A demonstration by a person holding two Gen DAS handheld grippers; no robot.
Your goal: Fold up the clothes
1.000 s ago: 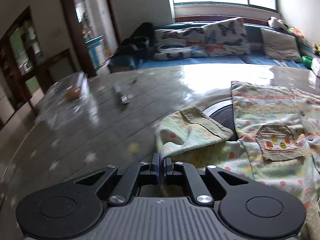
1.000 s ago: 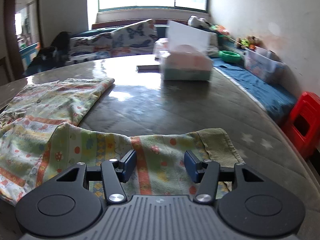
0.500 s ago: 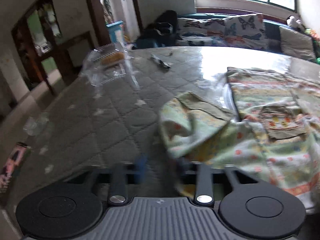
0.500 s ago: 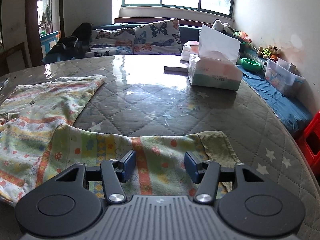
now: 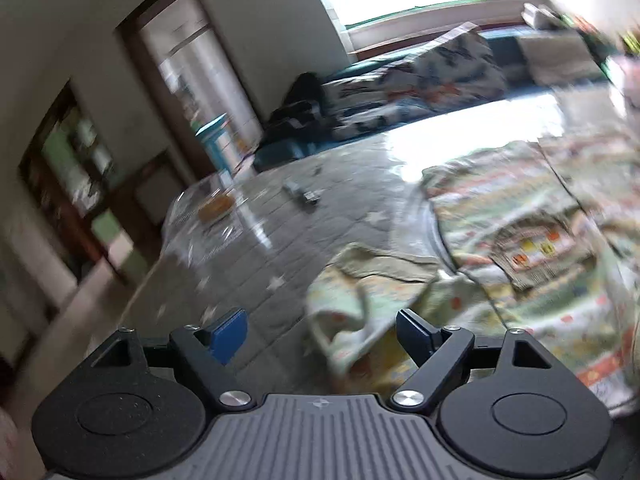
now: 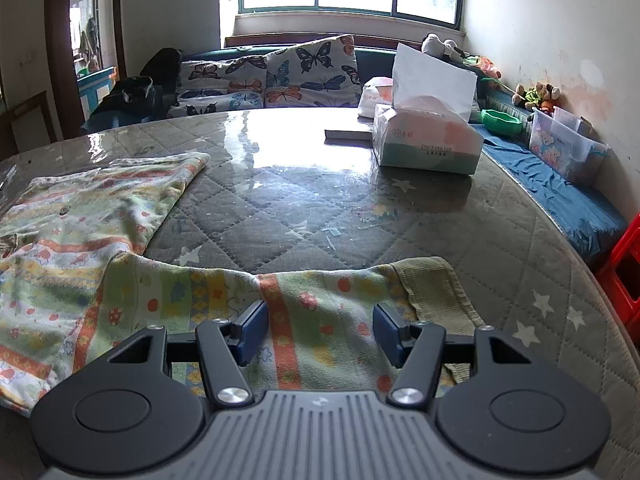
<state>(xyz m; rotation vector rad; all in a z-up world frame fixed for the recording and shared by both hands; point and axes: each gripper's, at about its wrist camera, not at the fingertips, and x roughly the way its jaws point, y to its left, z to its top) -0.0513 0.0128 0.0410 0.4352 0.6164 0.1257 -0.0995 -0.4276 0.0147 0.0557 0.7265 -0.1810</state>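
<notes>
From your left wrist, the left tongs [image 5: 322,332] are opening with nothing pinched; the shirt's rumpled left sleeve [image 5: 360,292] lies on the bench [image 5: 260,248] just ahead and right of them, cuff pointing far-left. From your right wrist, the right tongs [image 6: 318,334] are widening too, pads clear above the right sleeve [image 6: 280,300], which runs left to right, its ribbed cuff [image 6: 434,292] at the right. The shirt [image 6: 92,216], pastel-striped with small prints, spreads flat to the left.
</notes>
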